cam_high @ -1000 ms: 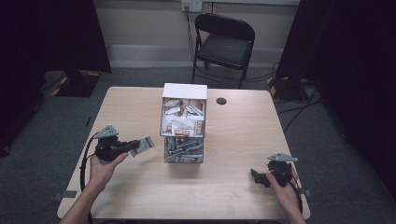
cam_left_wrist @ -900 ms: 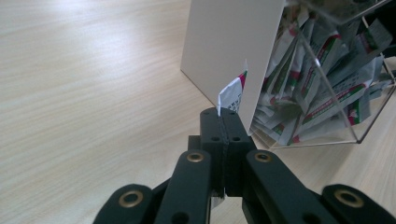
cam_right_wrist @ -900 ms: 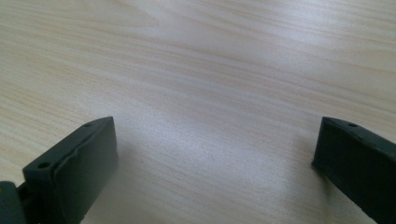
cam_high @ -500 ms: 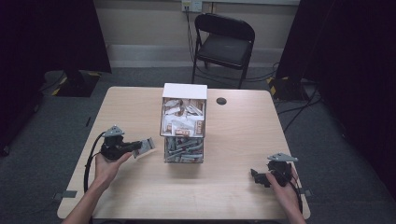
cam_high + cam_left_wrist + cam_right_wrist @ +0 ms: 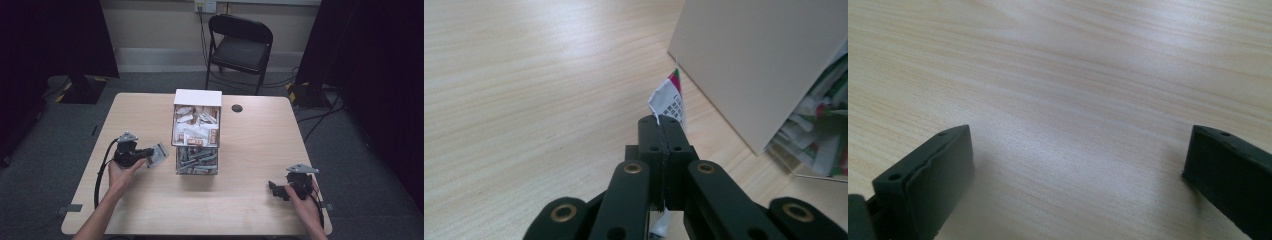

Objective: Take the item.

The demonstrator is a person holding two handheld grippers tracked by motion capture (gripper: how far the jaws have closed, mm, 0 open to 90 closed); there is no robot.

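The left gripper [image 5: 663,131] is pinching a small paper packet [image 5: 669,100] between its fingers, which are pressing flat together with the white, red and green printed edge of the packet sticking out past their tips. In the high view the same left gripper [image 5: 150,154] is lying level above the worktop [image 5: 250,210], pointing toward the clear display box [image 5: 196,131] with the packet [image 5: 158,153] just beside the box's lower left corner but not touching it. The box is standing near the middle of the worktop, its upper tier holding brown and white packets and its lower tier holding green ones. The right gripper [image 5: 1078,170] is resting low over bare wood with its fingers spread wide and nothing between them; in the high view that right gripper [image 5: 278,190] is sitting near the worktop's front right edge, well apart from the box. A black folding chair [image 5: 240,47] is standing beyond the worktop's far edge.
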